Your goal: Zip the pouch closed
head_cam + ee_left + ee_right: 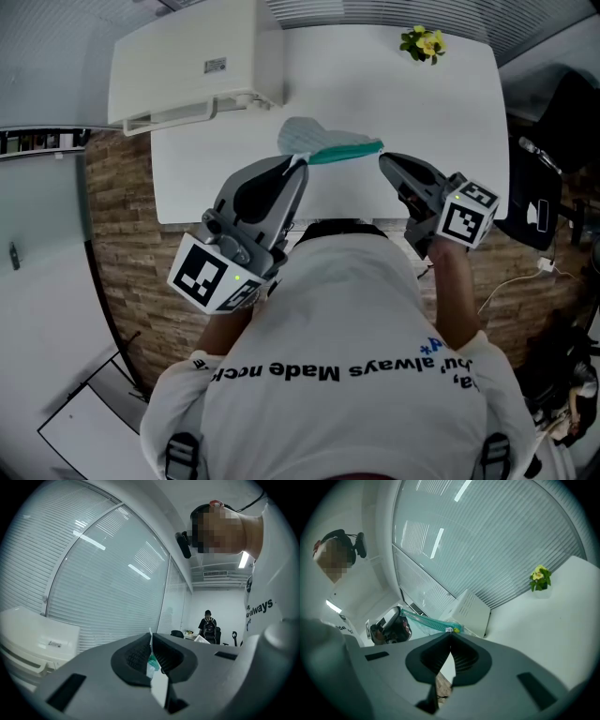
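Note:
A pale see-through pouch (309, 136) with a teal zipper (349, 149) hangs in the air over the white table (431, 112), stretched between both grippers. My left gripper (302, 161) is shut on the pouch's left end; in the left gripper view a strip of pouch (152, 661) shows between the closed pads. My right gripper (382, 159) is shut at the zipper's right end. In the right gripper view the small white zipper pull (449, 630) sits right at the closed tips of the right gripper (450, 637). From there the teal zipper (423, 620) runs away to the left gripper (389, 627).
A white box-shaped appliance (192, 66) stands at the table's back left. A small pot of yellow flowers (423, 42) is at the back right. A black chair (553, 178) stands right of the table. Window blinds run behind the table. A person (207, 624) stands far off.

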Motion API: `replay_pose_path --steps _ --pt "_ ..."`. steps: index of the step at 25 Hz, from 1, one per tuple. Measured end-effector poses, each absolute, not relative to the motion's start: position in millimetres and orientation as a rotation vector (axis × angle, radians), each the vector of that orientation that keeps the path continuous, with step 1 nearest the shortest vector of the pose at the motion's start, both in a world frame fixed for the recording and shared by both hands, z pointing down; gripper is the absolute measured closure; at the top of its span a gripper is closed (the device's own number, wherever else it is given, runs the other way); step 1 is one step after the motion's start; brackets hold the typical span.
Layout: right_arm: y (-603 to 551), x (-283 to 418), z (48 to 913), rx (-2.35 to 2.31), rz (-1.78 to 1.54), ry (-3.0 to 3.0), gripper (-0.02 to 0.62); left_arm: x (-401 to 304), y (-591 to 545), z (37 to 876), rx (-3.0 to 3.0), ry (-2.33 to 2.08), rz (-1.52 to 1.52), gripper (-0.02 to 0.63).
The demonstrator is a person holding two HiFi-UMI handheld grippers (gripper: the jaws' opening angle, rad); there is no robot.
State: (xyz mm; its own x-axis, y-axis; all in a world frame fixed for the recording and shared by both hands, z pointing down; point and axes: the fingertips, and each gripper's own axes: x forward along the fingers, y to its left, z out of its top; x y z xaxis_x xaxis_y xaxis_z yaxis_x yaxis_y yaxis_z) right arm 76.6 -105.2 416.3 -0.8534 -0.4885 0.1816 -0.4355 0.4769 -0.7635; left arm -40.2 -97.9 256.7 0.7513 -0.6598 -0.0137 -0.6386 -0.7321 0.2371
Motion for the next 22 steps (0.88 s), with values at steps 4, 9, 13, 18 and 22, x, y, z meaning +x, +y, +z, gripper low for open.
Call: replay_pose_path --steps 4,9,13,18,22 --pt "-103.9 74.9 418.5 -0.831 -1.347 2.651 0.584 -41.0 -95.5 257.3 2.729 -1.025 -0.145 0.575" --pt "-102.6 72.6 418.7 -0.85 -1.298 2.691 0.577 -41.8 -96.3 256.7 2.733 -1.032 -0.157 0.575" --pt "-102.4 71.9 418.7 -0.888 -1.222 2.746 0.56 -40.8 -97.2 254.8 2.746 -1.04 -0.163 0.575" --pt "-102.4 74.3 411.2 -0.916 -1.156 2.771 0.548 -42.6 -98.3 256.2 2.743 -1.056 -0.166 0.575" --pt "-103.5 78.6 401.1 -0.969 -1.059 2.803 0.552 -45.3 -100.7 260.6 2.732 -1.072 -0.161 0.575"
